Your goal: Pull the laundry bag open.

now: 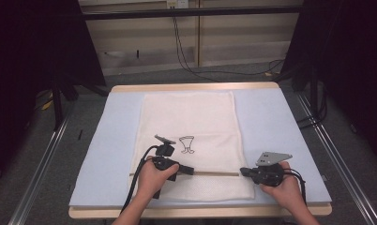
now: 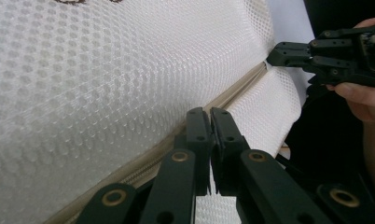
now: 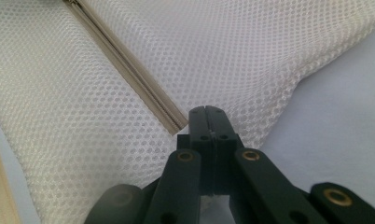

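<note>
A white mesh bag (image 1: pixel 189 117) lies flat on a light blue mat (image 1: pixel 271 122), with a tan zipper (image 1: pixel 217 173) running across it near the front. My left gripper (image 1: pixel 192 170) points right along the zipper. In the left gripper view its jaws (image 2: pixel 210 112) are shut right on the zipper (image 2: pixel 241 88), and whatever they pinch is hidden. My right gripper (image 1: pixel 243 172) points left at the zipper's right end. Its jaws (image 3: pixel 206 109) are shut where the zipper (image 3: pixel 125 60) stops, pinching the bag's mesh (image 3: pixel 246 46) there. The left gripper view also shows the right gripper (image 2: pixel 273 56) farther off.
A small dark drawing (image 1: pixel 187 144) is printed on the bag just beyond my left gripper. The mat sits on a wooden table whose front edge (image 1: pixel 200 212) runs below both hands. Black stands and cables lie on the floor behind and beside the table.
</note>
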The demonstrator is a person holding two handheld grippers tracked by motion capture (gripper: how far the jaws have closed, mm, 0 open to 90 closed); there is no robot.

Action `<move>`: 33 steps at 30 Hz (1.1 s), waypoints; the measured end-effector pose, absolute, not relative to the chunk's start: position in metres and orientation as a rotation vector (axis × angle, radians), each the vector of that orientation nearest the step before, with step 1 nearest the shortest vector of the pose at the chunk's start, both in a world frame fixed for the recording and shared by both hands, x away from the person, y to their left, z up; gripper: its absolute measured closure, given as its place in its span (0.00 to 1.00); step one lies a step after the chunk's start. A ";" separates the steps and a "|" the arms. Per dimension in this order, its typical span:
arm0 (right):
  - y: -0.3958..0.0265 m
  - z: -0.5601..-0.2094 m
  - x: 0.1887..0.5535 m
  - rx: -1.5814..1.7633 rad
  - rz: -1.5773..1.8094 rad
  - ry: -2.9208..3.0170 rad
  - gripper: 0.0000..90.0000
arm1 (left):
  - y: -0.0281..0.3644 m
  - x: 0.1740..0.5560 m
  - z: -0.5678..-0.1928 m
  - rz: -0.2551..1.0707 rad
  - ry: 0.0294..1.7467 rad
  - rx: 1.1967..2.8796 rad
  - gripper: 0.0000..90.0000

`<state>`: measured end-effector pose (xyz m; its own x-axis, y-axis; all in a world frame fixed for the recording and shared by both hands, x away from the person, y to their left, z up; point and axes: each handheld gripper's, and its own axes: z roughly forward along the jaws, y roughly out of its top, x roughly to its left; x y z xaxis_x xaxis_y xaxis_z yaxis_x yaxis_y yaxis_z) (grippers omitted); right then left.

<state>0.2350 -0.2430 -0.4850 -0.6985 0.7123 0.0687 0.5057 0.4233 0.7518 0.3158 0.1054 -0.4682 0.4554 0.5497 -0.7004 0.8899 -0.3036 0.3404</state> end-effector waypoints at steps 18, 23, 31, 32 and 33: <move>-0.243 -0.485 0.235 1.058 1.144 2.418 1.00 | 0.136 0.317 -0.464 -0.572 1.243 1.966 0.97; -0.243 -0.485 0.235 1.061 1.144 2.418 1.00 | 0.150 0.316 -0.465 -0.563 1.260 1.953 0.97; -0.242 -0.485 0.235 1.057 1.141 2.419 1.00 | 0.159 0.314 -0.467 -0.548 1.260 1.951 0.97; -0.242 -0.485 0.235 1.054 1.140 2.418 1.00 | 0.160 0.314 -0.467 -0.562 1.264 1.937 0.97; -0.242 -0.485 0.234 1.055 1.140 2.419 1.00 | 0.161 0.314 -0.467 -0.570 1.270 1.927 0.97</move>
<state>0.2345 -0.2423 -0.4849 -0.6999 0.7113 0.0644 0.5024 0.4261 0.7524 0.3140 0.1614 -0.4668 0.4097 0.5794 -0.7046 0.9116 -0.2306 0.3404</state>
